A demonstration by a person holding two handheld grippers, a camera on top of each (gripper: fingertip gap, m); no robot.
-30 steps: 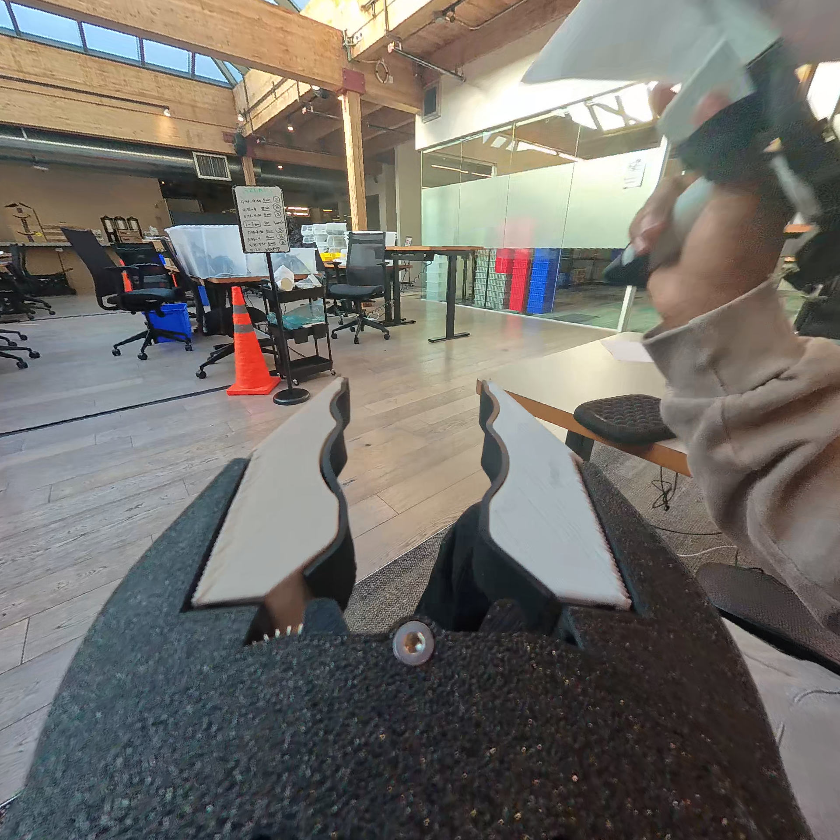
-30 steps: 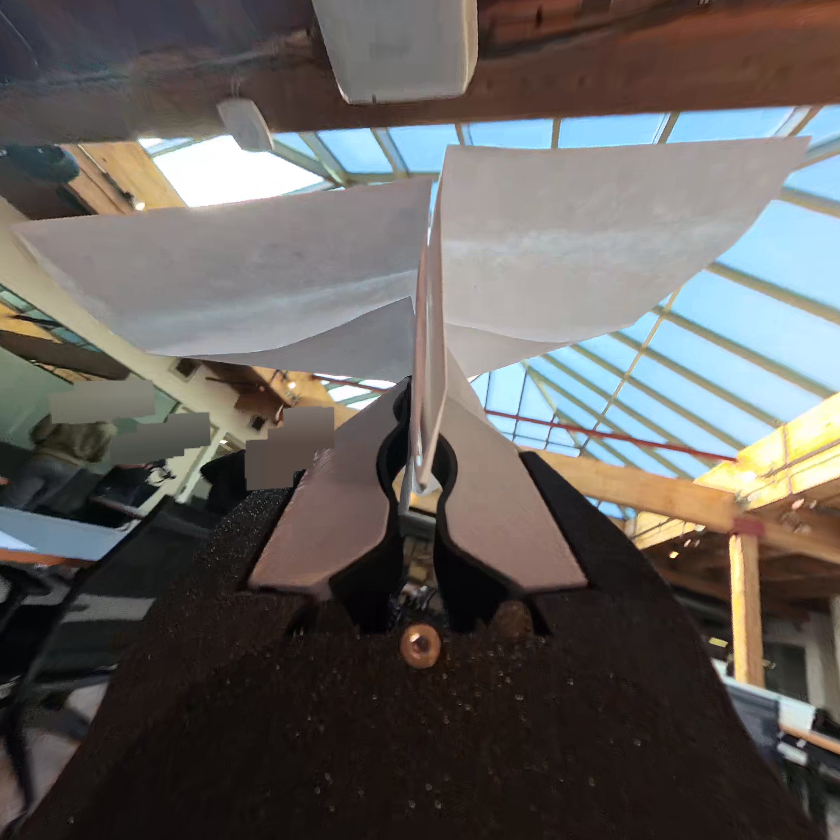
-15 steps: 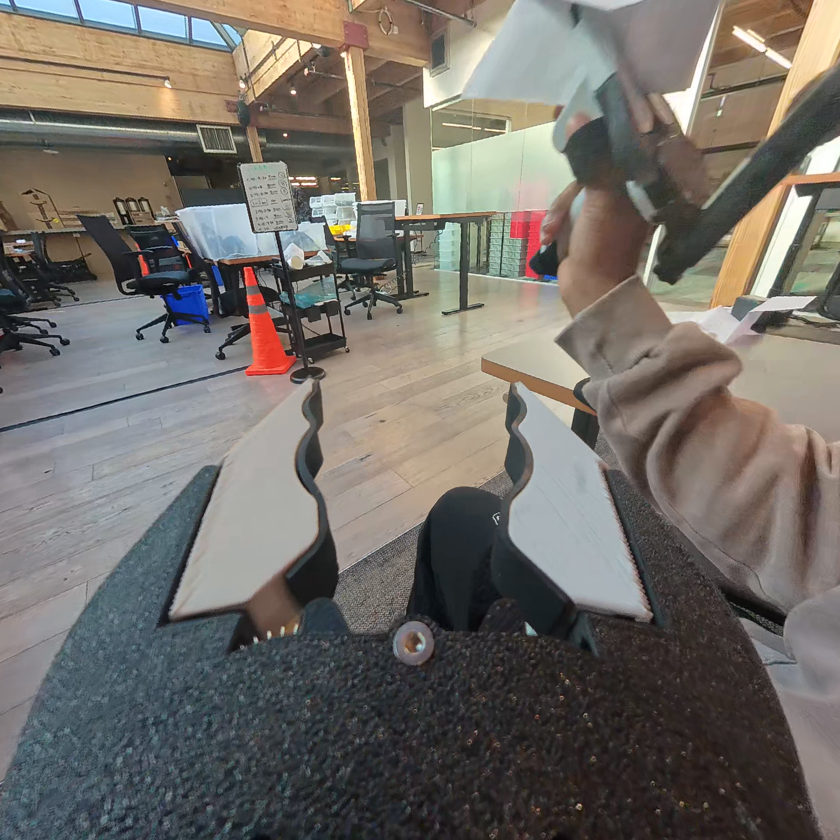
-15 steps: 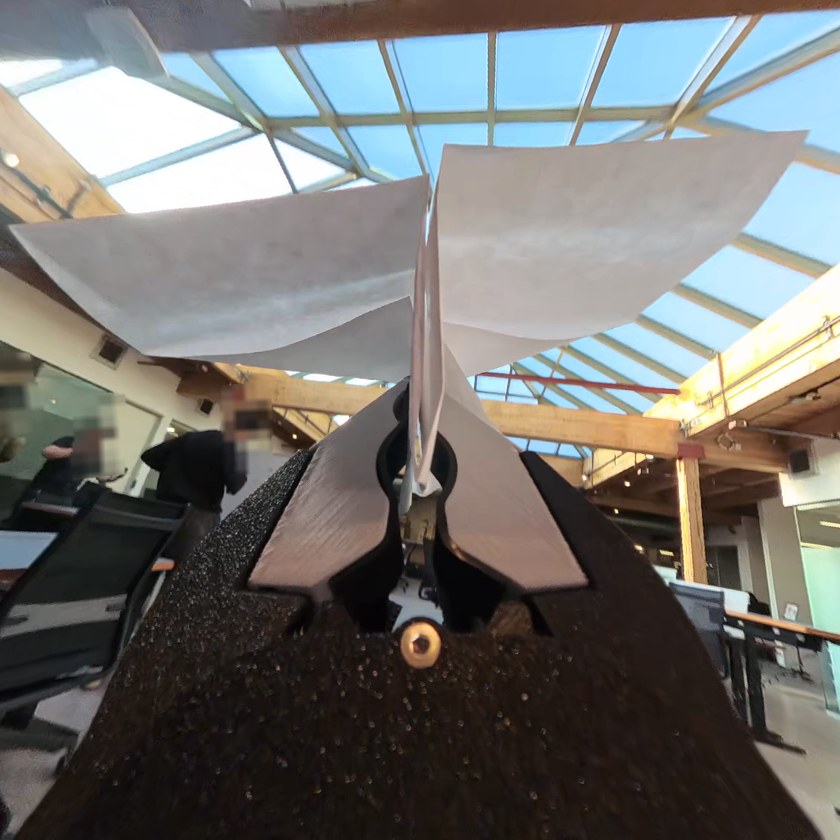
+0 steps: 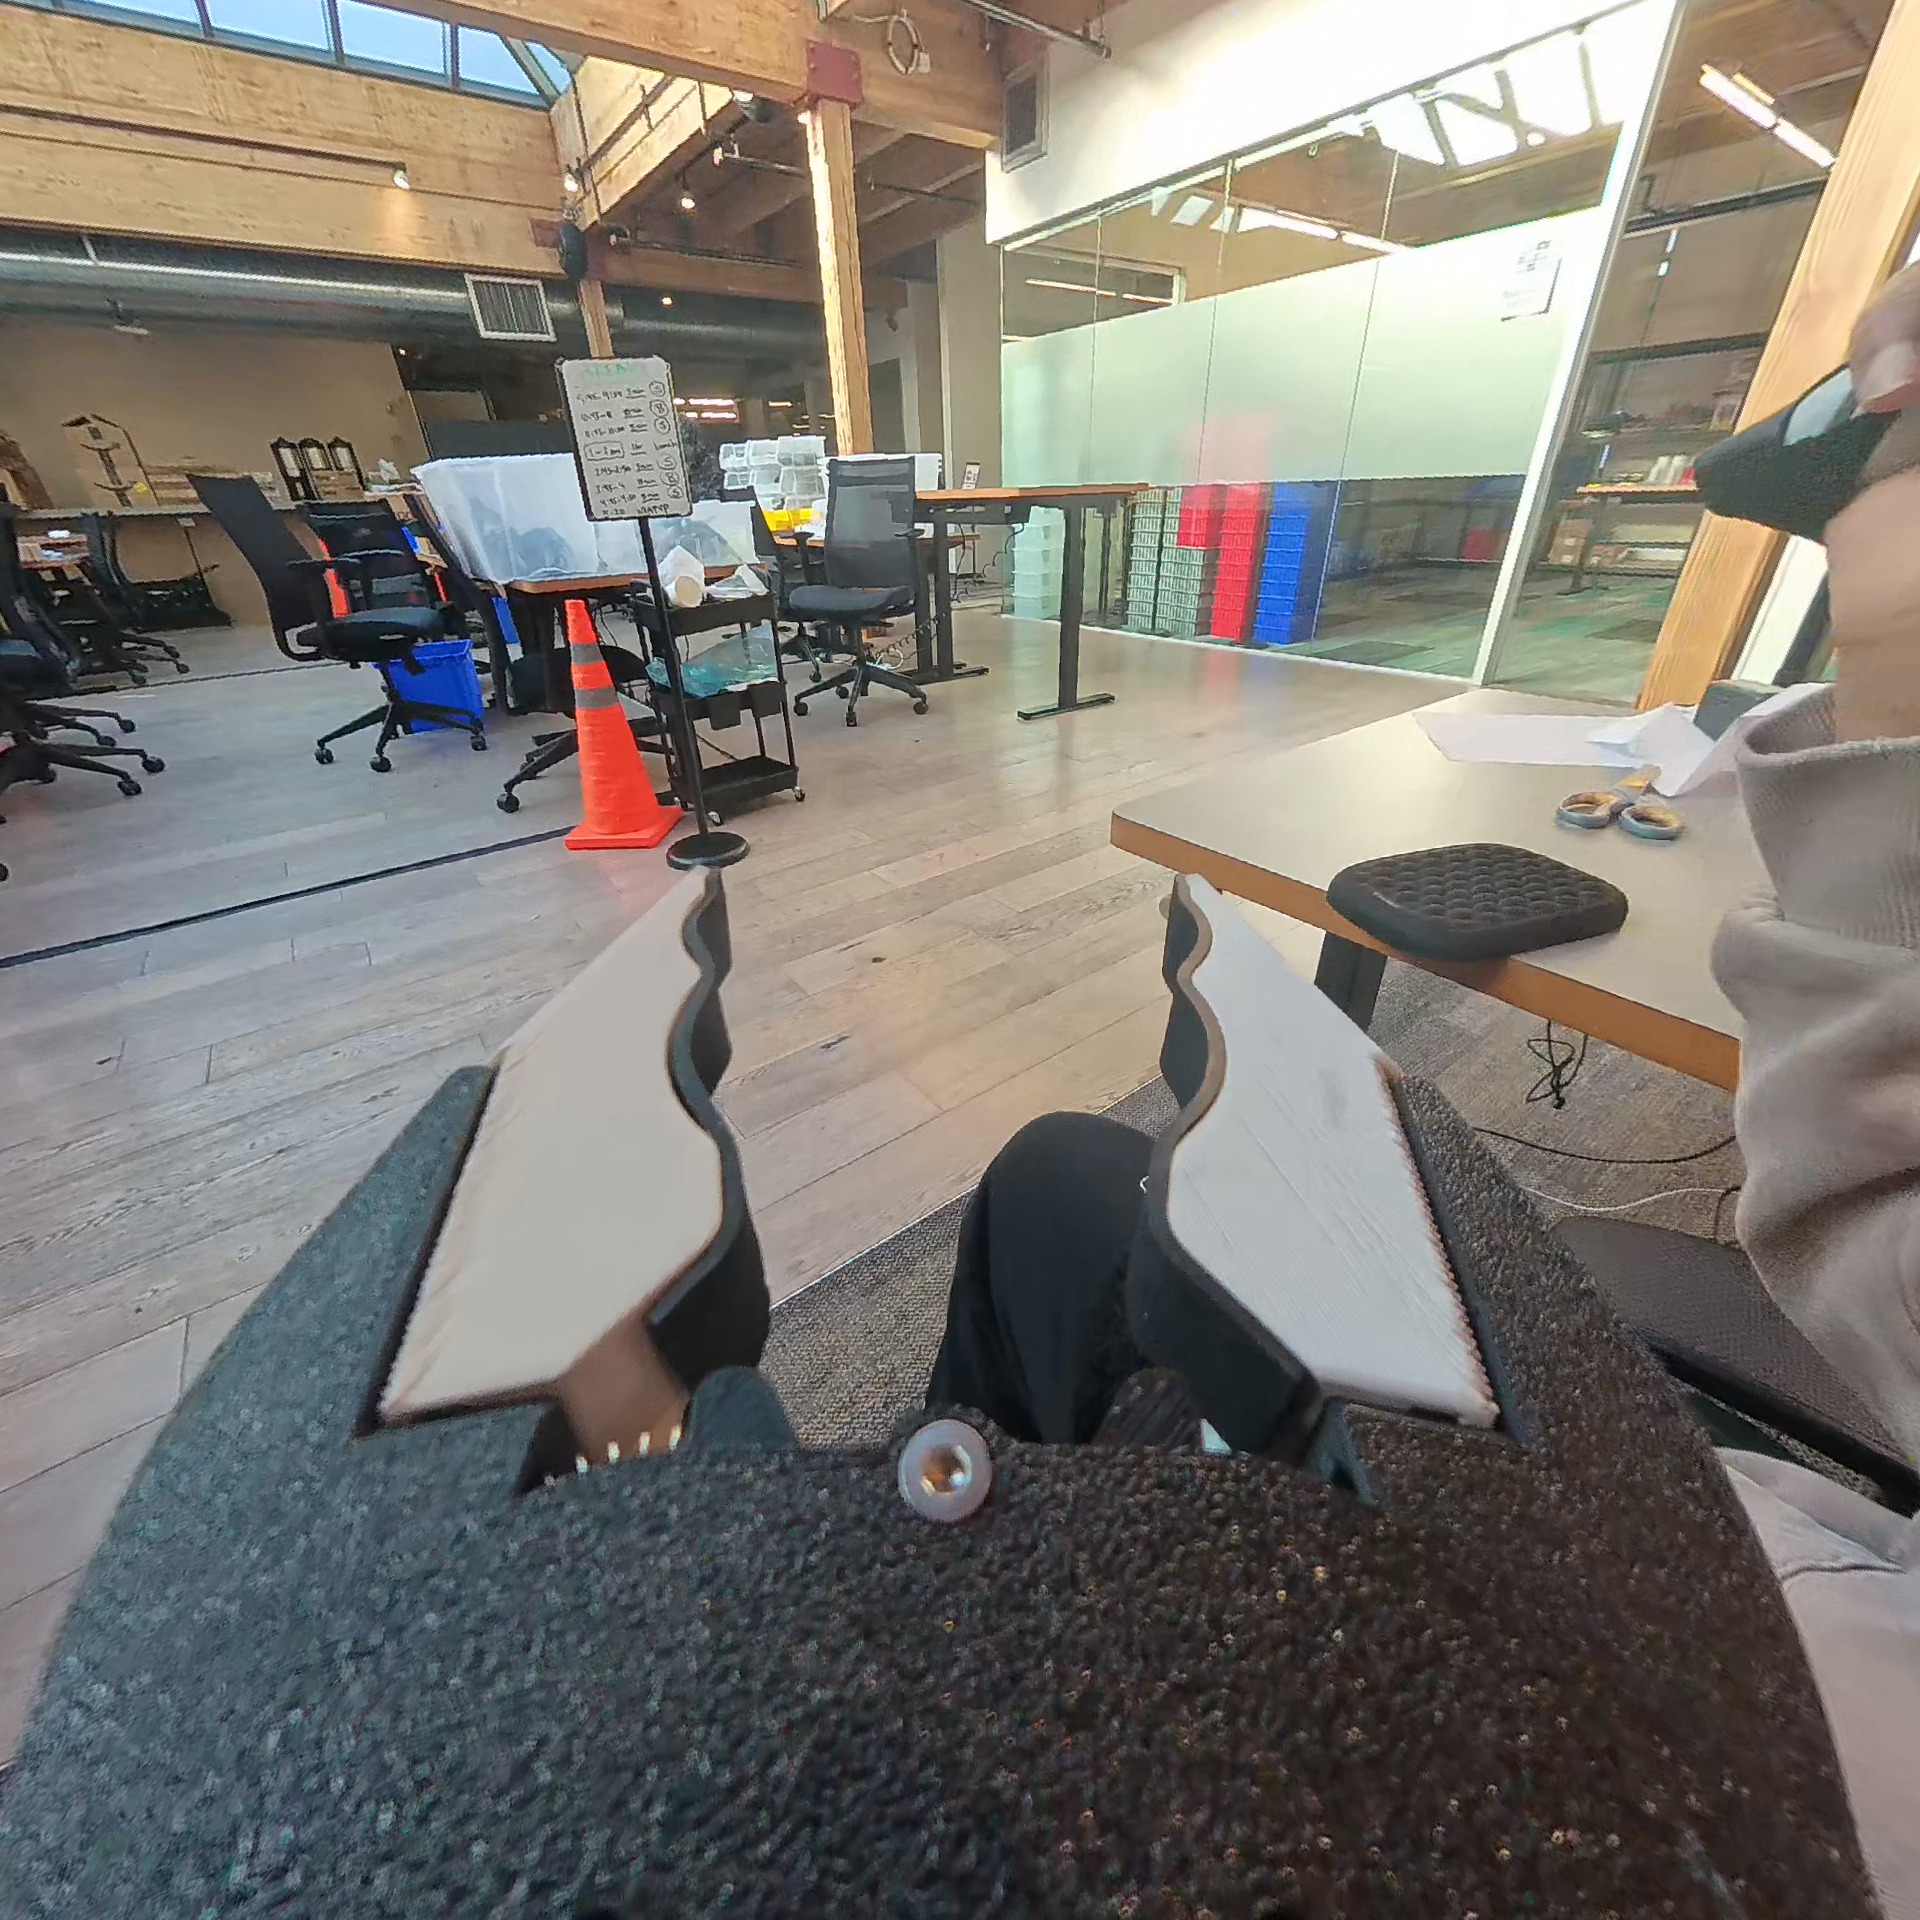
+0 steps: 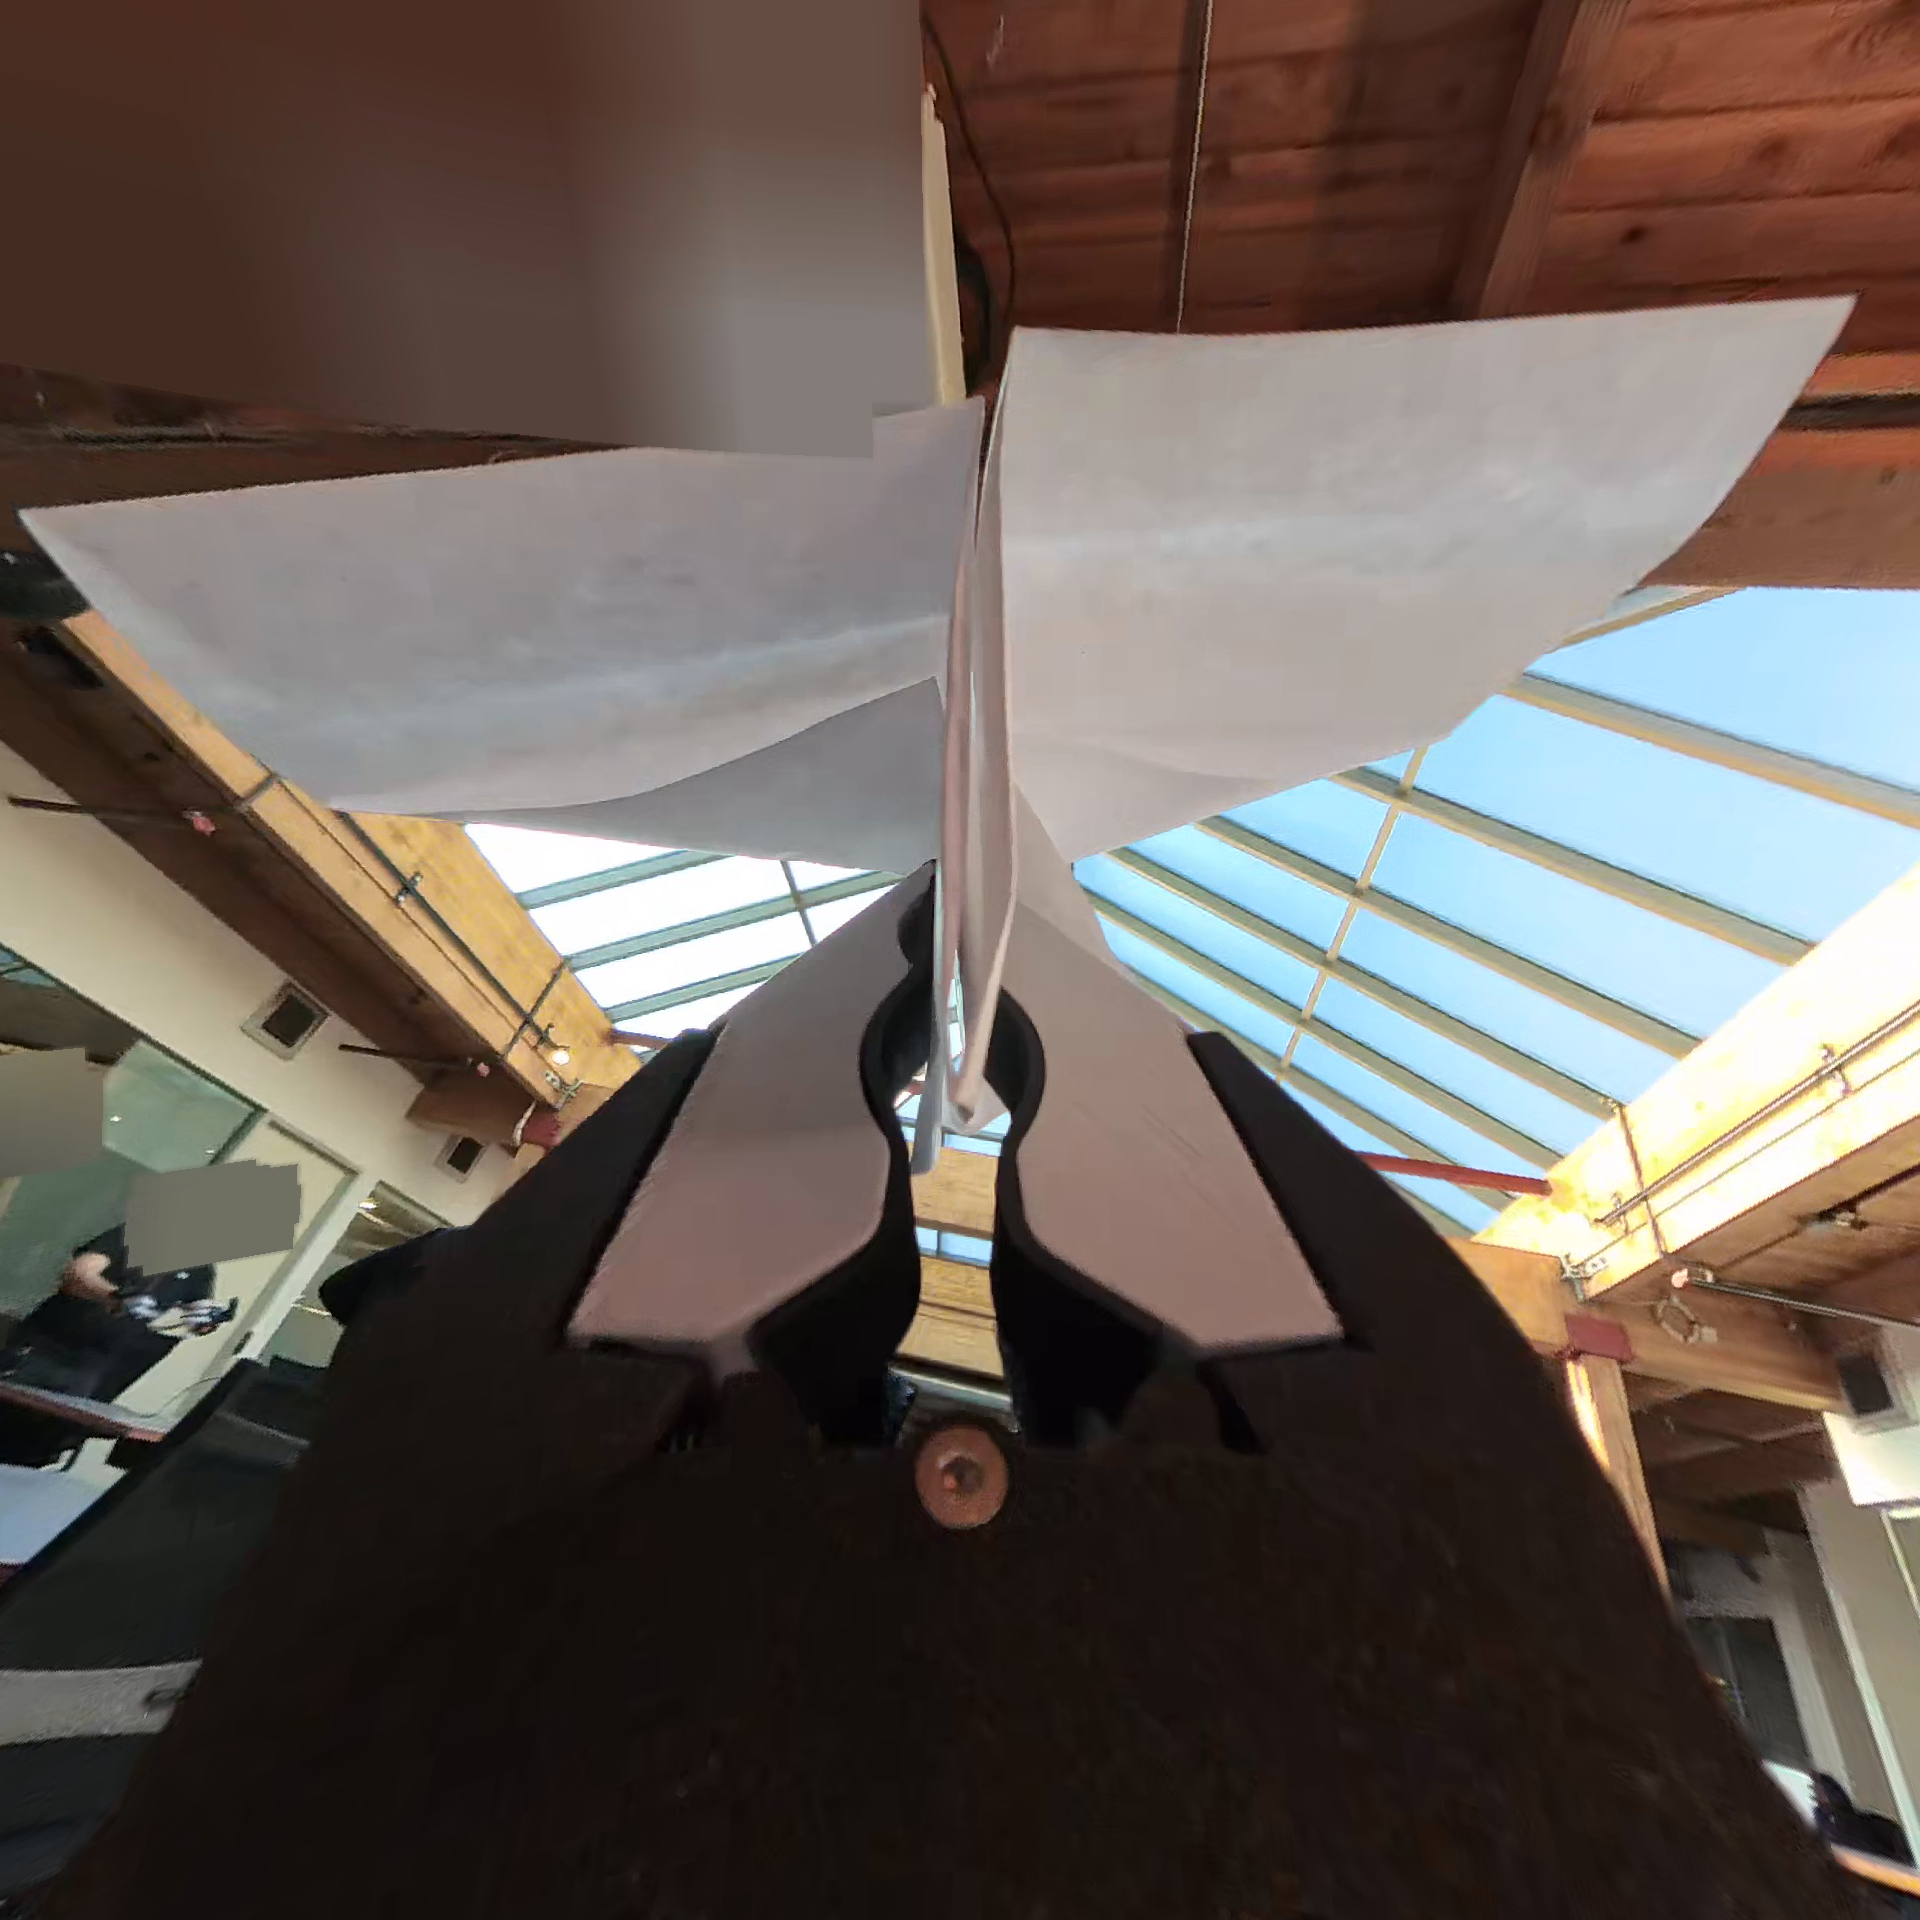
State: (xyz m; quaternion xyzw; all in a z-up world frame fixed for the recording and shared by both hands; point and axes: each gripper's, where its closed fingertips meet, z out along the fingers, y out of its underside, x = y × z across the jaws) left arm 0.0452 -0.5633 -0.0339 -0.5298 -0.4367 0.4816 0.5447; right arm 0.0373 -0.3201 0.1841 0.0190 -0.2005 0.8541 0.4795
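Note:
My right gripper [image 6: 966,914] is shut on the keel of a white paper plane [image 6: 1299,561] and points up at the ceiling and skylight. The plane's two wings spread left and right above the fingers. My left gripper [image 5: 945,904] is open and empty, held low over the wooden floor, left of a grey table [image 5: 1351,800]. In the left wrist view, a hand [image 5: 1870,582] in a beige sleeve holds the other gripper's black handle at the right edge.
On the table lie a black pad [image 5: 1475,899], scissors [image 5: 1621,816] and white paper sheets [image 5: 1527,732]. An orange cone [image 5: 608,738], a sign stand [image 5: 629,442], a black cart [image 5: 727,696] and office chairs [image 5: 364,623] stand across the floor. People stand far left [image 6: 104,1320].
My left gripper has opened wider and swung a little right, showing more of the table. My right gripper has tilted with the plane still in it, and the hand has moved to the right edge.

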